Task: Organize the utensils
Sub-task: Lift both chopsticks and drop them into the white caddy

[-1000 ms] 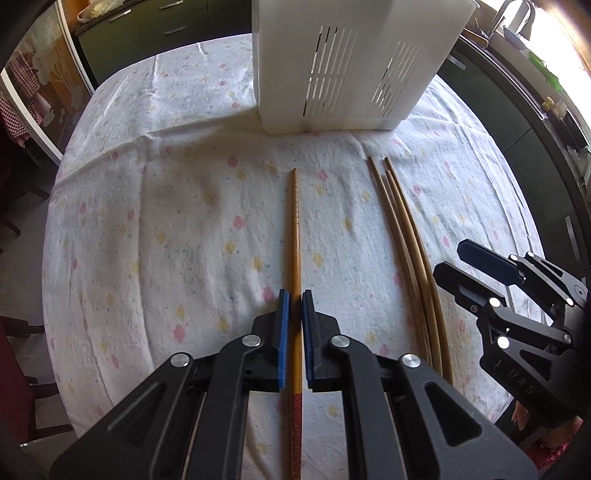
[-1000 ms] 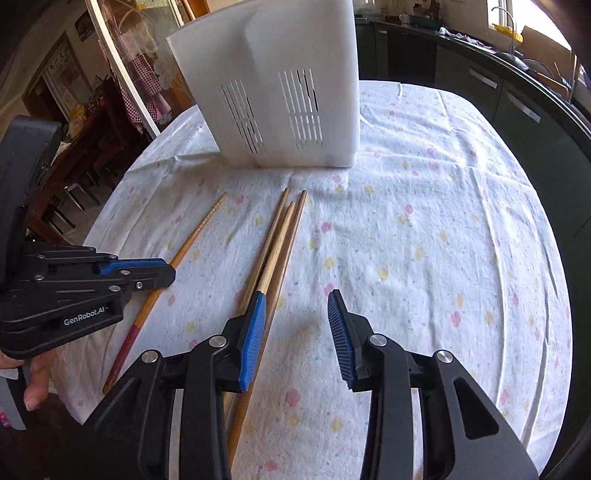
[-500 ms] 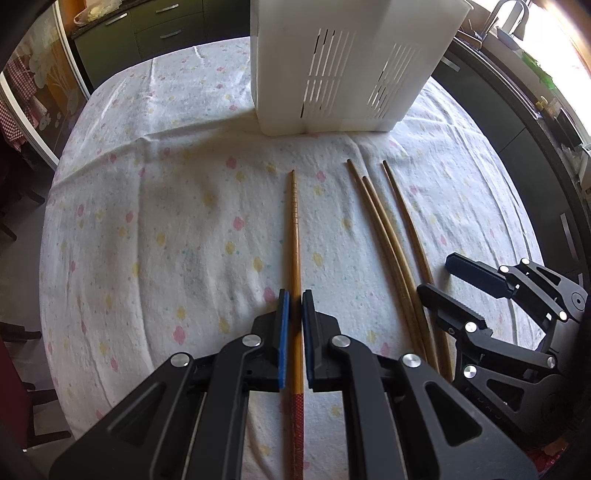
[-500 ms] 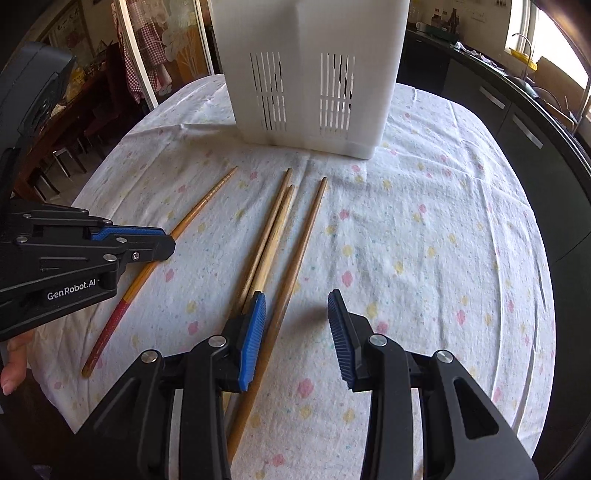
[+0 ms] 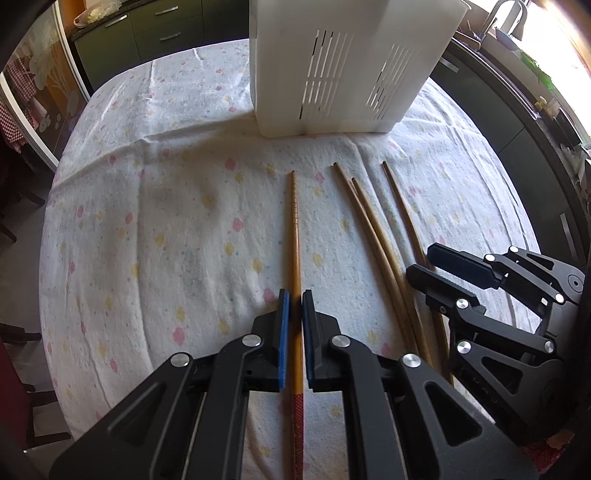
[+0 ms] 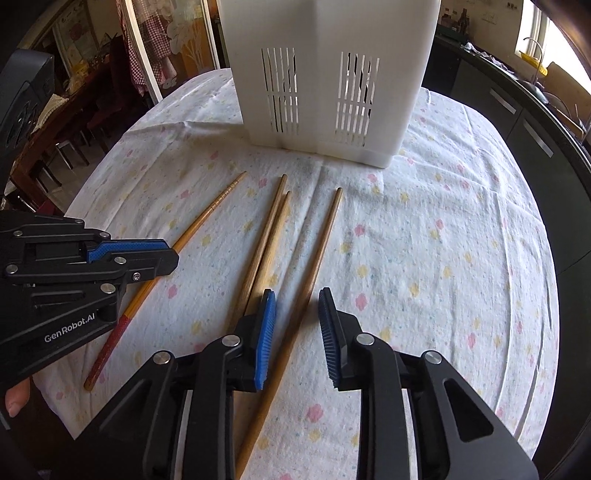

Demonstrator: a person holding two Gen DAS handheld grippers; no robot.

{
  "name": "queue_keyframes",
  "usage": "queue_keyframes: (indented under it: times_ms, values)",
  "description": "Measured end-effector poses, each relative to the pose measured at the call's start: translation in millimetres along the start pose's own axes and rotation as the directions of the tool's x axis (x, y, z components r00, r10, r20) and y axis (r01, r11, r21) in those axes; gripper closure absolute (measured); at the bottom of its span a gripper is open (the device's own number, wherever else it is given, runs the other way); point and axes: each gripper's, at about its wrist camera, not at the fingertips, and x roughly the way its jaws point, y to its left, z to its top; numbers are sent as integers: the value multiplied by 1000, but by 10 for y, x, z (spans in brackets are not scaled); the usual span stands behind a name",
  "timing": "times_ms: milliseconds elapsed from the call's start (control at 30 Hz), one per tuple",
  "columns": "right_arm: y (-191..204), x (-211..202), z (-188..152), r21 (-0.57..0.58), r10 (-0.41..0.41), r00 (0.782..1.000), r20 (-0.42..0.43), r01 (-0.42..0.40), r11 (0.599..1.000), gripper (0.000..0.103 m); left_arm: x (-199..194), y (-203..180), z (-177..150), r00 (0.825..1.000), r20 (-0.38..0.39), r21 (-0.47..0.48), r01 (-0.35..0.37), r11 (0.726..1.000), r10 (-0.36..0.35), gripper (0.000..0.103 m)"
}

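Wooden chopsticks all lie on the spotted tablecloth, none in the white holder at the far side yet. On the left, the left gripper pinches the red-ended chopstick, though I can't tell if it's lifted. Two chopsticks lie touching. On the right, the right gripper sits wide apart around the single chopstick.

Dark green cabinets behind – bright window over the counter.
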Motion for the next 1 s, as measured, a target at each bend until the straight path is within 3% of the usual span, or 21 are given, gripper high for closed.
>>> queue_keyframes:
  times_ms: [167, 467, 733, 1000]
  values:
    - [-108, -84, -13, 45, 64, 997, 30, -65, 997, 96, -43, 42, 6, 1000, 3, -14, 24, 1000, -24, 96]
    - [-385, -839, 32, 106, 166, 954, 250, -197, 975, 96, -573, 108, 61, 990, 131, 2, 51, 999, -50, 96]
    - [-397, -1410, 60, 68, 168, 914, 369, -207, 976, 96, -1045, 4, 72, 970, 232, 45, 68, 997, -76, 96]
    - [-329, -1657, 179, 41, 160, 902, 402, -192, 980, 96, -1380, -70, 117, 948, 304, 67, 74, 995, -91, 96]
